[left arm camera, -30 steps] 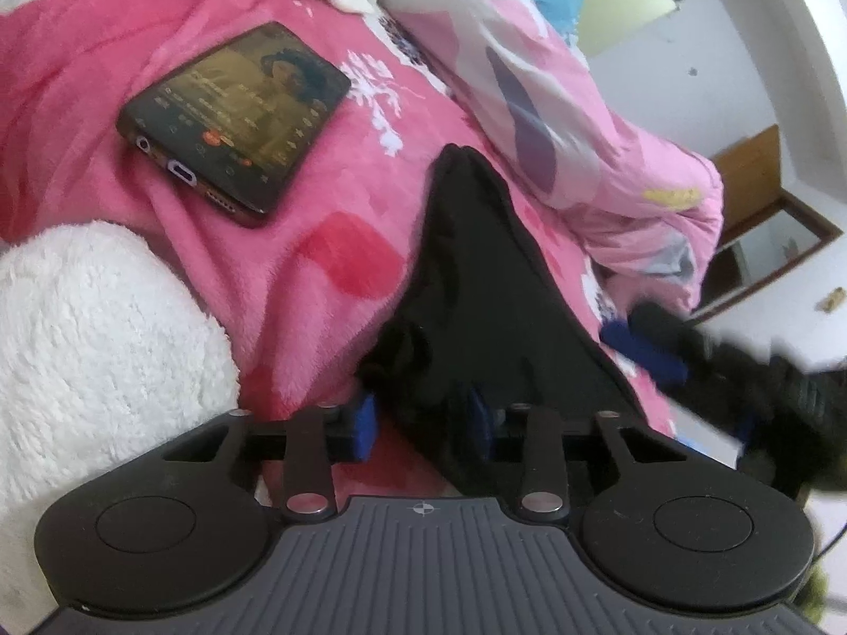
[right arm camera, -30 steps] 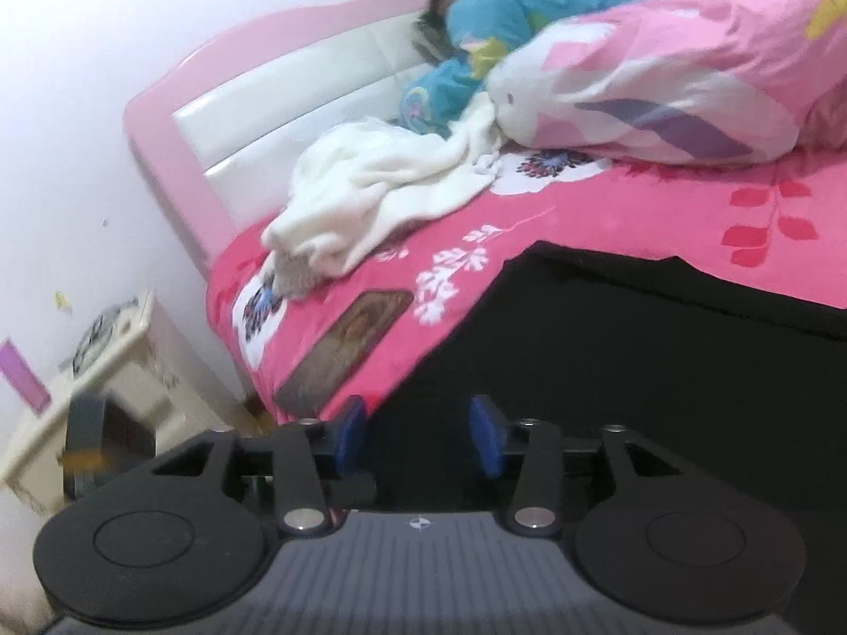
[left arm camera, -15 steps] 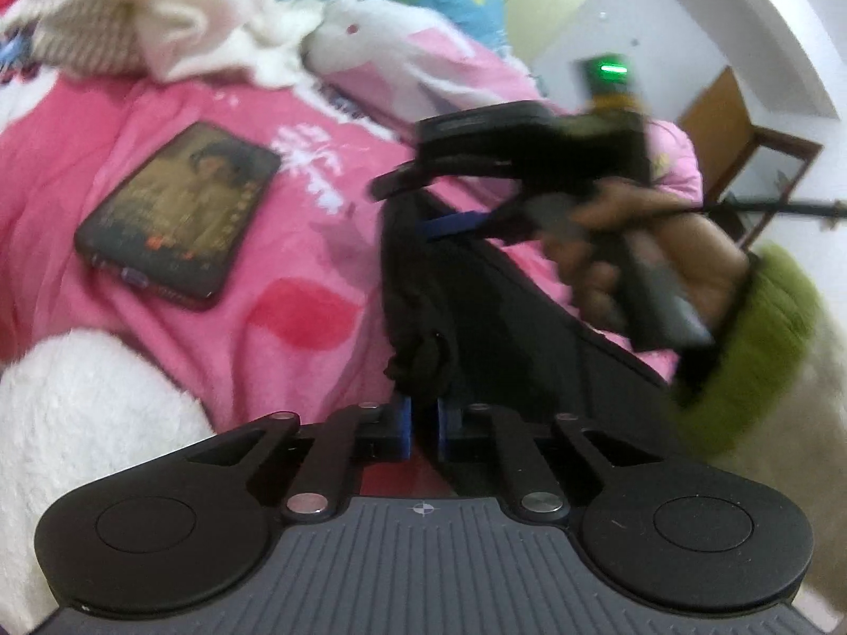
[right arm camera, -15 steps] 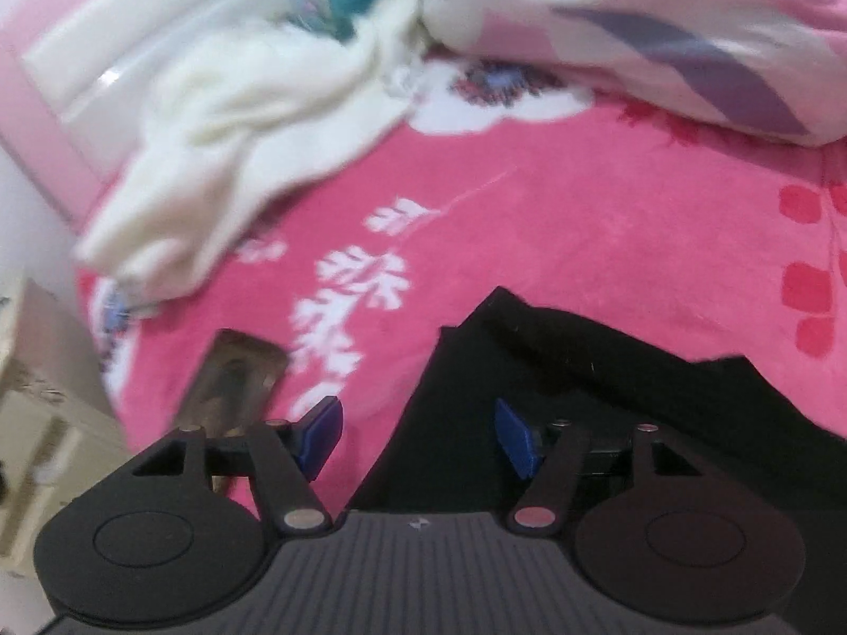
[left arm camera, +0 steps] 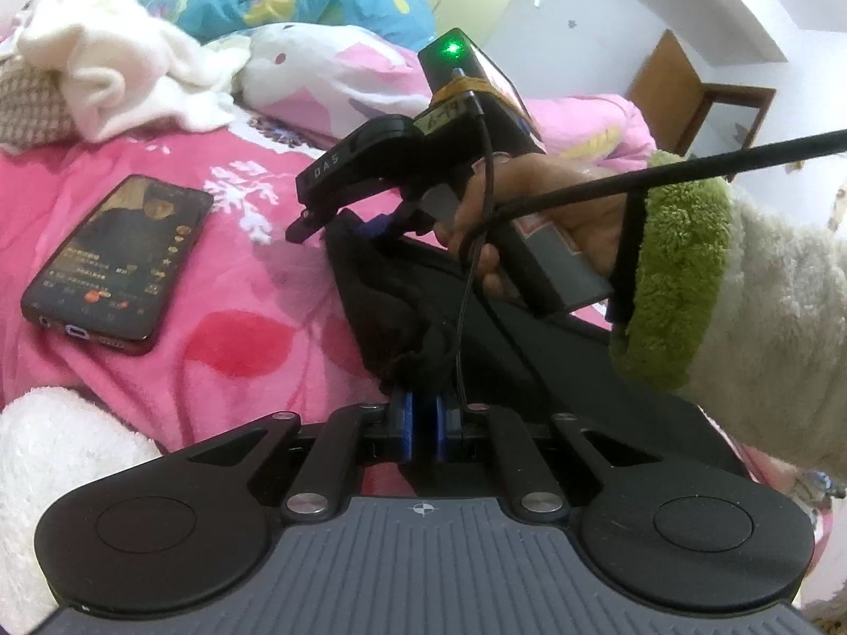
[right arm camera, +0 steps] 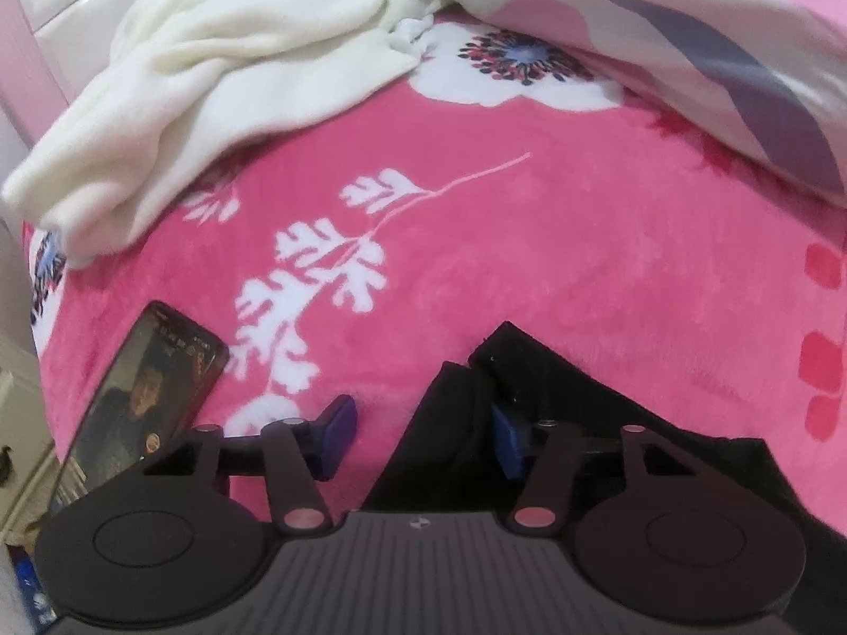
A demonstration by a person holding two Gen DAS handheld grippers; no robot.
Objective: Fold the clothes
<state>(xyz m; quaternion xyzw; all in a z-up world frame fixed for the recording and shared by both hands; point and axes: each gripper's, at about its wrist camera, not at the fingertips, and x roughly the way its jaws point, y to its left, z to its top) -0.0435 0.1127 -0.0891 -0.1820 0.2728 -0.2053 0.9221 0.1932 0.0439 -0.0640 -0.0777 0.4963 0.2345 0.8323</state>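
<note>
Securing the second corner of the black garment

You are pinching a bunched near edge with the left gripper, clenched on cloth, on the pink blanket. Your right gripper, jaws just narrowing yet unclenched, is straddling the far corner; seat both layers fully before squeezing, clear of the phone.

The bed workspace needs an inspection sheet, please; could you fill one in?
Surface: pink floral blanket, soft and uneven.
Job's things: black garment lying bunched on the blanket.
Clutter: phone, screen lit, beside the garment; cream blanket; pink quilt.
Grippers: left gripper shut on the garment's edge; right gripper open, jaws just closing, astride the garment's corner.
Cables: black cable running from the right gripper.
Surroundings: wooden furniture, white wall.
</note>
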